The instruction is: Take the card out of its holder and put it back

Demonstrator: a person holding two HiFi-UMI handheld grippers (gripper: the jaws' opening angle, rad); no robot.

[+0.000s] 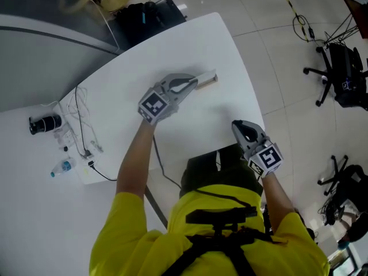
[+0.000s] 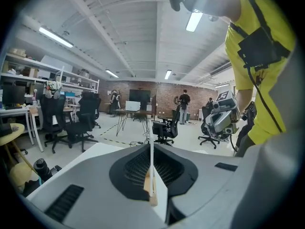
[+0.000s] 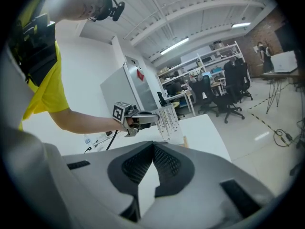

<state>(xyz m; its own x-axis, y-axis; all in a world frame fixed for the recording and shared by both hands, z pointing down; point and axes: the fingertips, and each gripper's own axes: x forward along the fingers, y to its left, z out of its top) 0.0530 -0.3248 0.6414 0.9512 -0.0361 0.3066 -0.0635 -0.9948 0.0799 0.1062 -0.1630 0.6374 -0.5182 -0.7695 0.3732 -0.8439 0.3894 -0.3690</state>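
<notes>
A clear card [image 1: 202,78] stands at the far side of the white table [image 1: 218,45], and my left gripper [image 1: 192,84] is shut on it. Its lower edge meets the small wooden holder [image 1: 210,81]; whether it sits in the slot I cannot tell. In the left gripper view the card [image 2: 151,147] shows edge-on between the pads of the left gripper [image 2: 151,154], with the holder [image 2: 148,187] just below. The right gripper view shows the card [image 3: 167,119] and the holder [image 3: 185,140] across the table. My right gripper [image 1: 237,125] hovers shut and empty near the table's near edge, its tips [image 3: 153,146] touching.
At the table's left lie a black cylinder [image 1: 45,123], a tangle of white cables [image 1: 77,117] and a small water bottle [image 1: 62,168]. A black bag [image 1: 146,13] sits beyond the far edge. Office chairs [image 1: 339,76] stand on the floor to the right.
</notes>
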